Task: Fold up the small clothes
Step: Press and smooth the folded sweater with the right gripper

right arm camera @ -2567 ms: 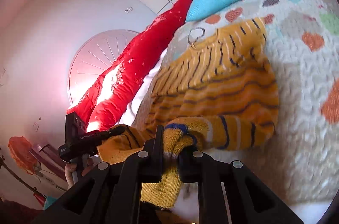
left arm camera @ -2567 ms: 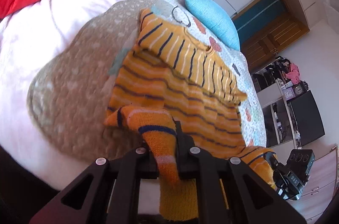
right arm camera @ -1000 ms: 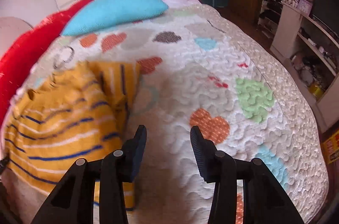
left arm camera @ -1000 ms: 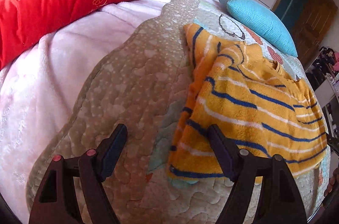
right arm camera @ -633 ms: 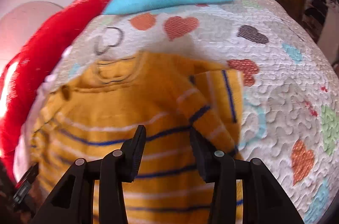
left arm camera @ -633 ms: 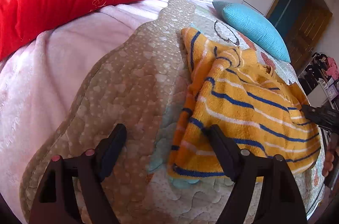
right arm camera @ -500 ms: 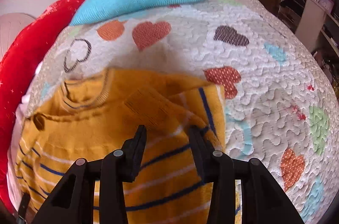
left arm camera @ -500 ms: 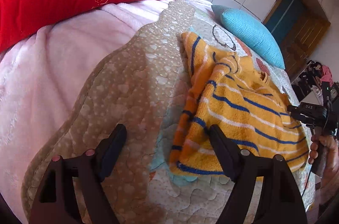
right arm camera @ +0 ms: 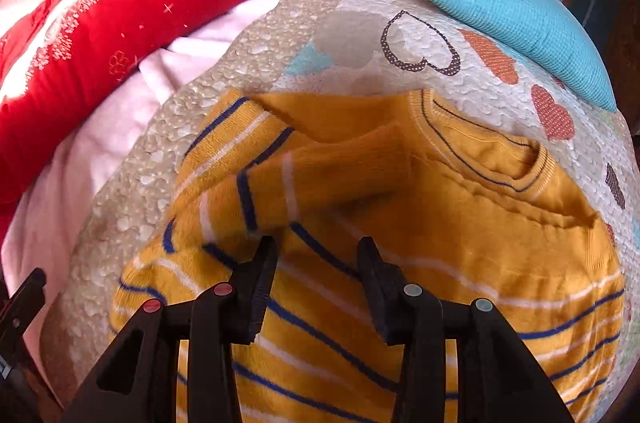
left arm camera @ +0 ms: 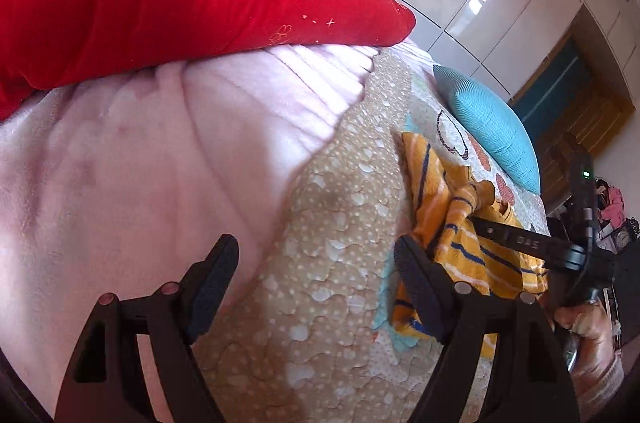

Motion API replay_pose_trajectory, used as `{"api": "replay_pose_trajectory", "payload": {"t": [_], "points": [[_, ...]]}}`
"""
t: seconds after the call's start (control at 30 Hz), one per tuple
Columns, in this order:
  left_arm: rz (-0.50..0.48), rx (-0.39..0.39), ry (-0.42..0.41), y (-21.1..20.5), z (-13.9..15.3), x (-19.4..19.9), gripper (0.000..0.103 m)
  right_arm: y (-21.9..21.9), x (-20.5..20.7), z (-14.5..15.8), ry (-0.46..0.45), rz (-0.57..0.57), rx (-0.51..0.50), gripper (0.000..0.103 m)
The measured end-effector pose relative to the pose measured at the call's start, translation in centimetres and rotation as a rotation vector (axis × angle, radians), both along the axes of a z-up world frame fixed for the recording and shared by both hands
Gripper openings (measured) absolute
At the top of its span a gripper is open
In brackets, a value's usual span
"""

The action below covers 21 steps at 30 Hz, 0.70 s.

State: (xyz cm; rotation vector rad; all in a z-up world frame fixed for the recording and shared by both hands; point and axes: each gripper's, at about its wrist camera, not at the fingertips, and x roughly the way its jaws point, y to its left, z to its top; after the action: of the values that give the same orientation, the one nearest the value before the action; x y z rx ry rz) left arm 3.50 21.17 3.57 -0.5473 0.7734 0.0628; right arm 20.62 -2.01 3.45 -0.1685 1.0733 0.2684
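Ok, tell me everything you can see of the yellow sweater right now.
The yellow sweater is a knit with blue and white stripes and a ribbed round collar. It lies on the heart-patterned quilt, one sleeve folded across its chest. The right claw hovers open over its middle, gripping nothing.

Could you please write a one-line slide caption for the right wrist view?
Open right hand-held gripper poised over a striped yellow sweater lying on a heart-patterned quilt.

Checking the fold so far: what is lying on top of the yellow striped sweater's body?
One striped sleeve lies folded across the sweater below the collar. The other sleeve is not clearly visible. The heart quilt under the sweater is covered there.
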Motion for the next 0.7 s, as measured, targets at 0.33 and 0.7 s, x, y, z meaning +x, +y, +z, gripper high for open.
{"api": "replay_pose_trajectory", "payload": {"t": [0.33, 0.7], "points": [[0.029, 0.008, 0.035, 2.6, -0.6, -0.5, 0.079, 7.1, 4.0, -1.0, -0.052, 0.004, -0.108, 0.046], [0.006, 0.023, 0.023, 1.7, -0.5, -0.2, 0.079, 10.5, 3.7, 2.5, -0.18, 0.159, -0.217, 0.063]]}}
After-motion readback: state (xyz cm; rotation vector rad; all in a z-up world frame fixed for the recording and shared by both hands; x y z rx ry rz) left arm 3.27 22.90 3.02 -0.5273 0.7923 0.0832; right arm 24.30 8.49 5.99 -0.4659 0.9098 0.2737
